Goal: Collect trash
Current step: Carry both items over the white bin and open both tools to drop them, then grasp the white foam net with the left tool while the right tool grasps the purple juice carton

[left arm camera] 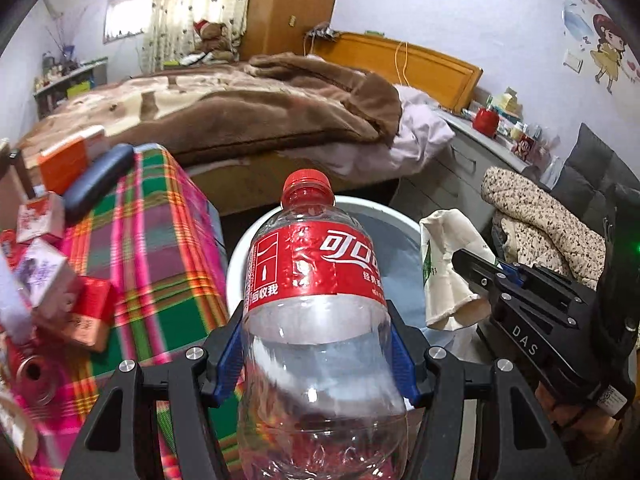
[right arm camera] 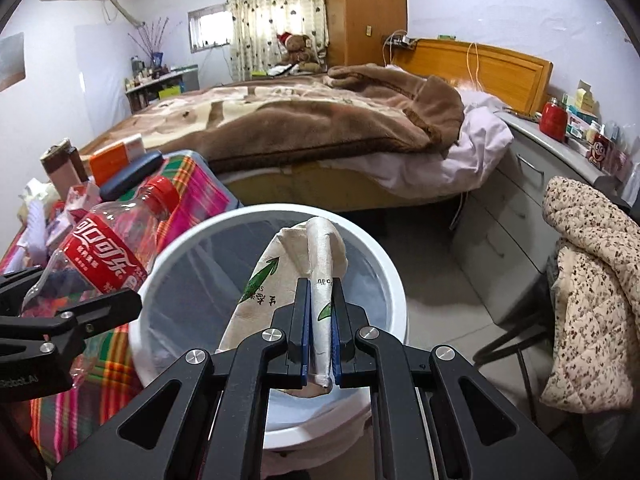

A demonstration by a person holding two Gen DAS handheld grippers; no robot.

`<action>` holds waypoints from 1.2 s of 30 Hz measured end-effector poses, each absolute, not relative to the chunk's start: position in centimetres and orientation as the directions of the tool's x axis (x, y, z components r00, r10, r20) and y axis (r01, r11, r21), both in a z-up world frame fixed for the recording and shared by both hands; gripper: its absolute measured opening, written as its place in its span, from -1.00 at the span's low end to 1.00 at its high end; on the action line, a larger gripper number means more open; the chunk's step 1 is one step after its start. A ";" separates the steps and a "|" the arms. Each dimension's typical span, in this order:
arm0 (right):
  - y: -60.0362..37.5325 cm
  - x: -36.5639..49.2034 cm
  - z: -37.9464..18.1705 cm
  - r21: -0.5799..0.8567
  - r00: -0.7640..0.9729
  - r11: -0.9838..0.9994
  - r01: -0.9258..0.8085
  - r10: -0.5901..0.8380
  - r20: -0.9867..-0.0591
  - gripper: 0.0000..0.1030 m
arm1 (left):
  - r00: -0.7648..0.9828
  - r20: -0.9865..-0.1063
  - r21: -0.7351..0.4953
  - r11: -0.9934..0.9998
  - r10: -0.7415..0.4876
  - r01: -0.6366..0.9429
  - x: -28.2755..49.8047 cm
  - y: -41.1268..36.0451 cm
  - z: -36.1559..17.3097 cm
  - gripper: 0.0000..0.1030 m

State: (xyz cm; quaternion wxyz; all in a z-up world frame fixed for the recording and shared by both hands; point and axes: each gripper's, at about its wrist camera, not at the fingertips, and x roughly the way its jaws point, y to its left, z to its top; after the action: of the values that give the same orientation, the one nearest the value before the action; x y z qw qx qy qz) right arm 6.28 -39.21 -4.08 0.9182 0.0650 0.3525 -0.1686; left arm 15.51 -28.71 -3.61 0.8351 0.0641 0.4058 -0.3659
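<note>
Left tongs [left arm camera: 316,360]: jaws about half spread, blue pads pressed on both flanks of an empty bottle [left arm camera: 316,300], cap toward 12 o'clock. The grip sits low on the clear body, below the red label. In the right wrist view the bottle lies at 9 o'clock of the bin [right arm camera: 394,280], over the plaid surface [left arm camera: 160,240], not yet past the rim.

Right tongs [right arm camera: 320,320]: jaws nearly shut, pinching a crushed paper cup [right arm camera: 304,264] by a folded edge. The cup hangs over the bin's mouth, which shows a grey liner inside a white rim.

Beyond: small cartons [left arm camera: 44,276] and a dark case [left arm camera: 98,184] lie on the surface at 9 to 10 o'clock of the left view. The bed [right arm camera: 320,120] stands at 12 o'clock, and a quilted cloth [right arm camera: 592,280] on a chair at 3 o'clock.

Risks, as judged:
- The bottle is thin and slick; a squeeze on the soft wall may let it pivot or slip out before it clears the rim, landing on the surface or floor.
- Let go too early, it could strike the rim and bounce out.
- The two tongs are close together over one opening, so they may collide.
- The cup is held by a narrow fold, which could tear or slide free, though it would likely fall into the bin.
</note>
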 end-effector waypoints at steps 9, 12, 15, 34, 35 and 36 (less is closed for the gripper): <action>-40.0 6.8 -4.7 -0.026 0.662 0.936 0.350 -0.267 -0.701 -0.73 | 0.390 -0.720 -0.208 0.714 -0.574 0.669 17.1 -29.2 -4.0 0.25; -39.9 6.7 -4.8 -0.019 0.661 0.937 0.349 -0.261 -0.704 -0.18 | 0.384 -0.715 -0.225 0.713 -0.584 0.664 17.3 -29.0 -4.0 0.43; -39.6 6.2 -4.4 -0.015 0.674 0.937 0.349 -0.262 -0.691 -0.02 | 0.390 -0.709 -0.227 0.713 -0.588 0.663 17.1 -28.6 -3.9 0.43; -35.2 6.1 -0.8 0.002 0.777 0.962 0.273 -0.219 -0.590 -0.02 | 0.521 -0.645 -0.231 0.793 -0.559 0.564 16.4 -20.0 -0.4 0.43; -34.8 6.2 -0.7 0.005 0.782 0.965 0.264 -0.211 -0.587 -0.02 | 0.529 -0.644 -0.230 0.799 -0.553 0.556 16.4 -19.4 -0.3 0.43; -34.4 6.4 -0.6 0.010 0.787 0.968 0.252 -0.199 -0.584 -0.02 | 0.543 -0.638 -0.230 0.809 -0.545 0.542 16.3 -18.3 -0.1 0.43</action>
State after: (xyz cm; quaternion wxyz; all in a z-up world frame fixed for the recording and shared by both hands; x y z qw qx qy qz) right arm 6.40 -34.39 -0.62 0.9443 0.0439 0.3035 -0.1194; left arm 16.34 -18.32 -0.09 0.8784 -0.0027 0.3642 -0.3094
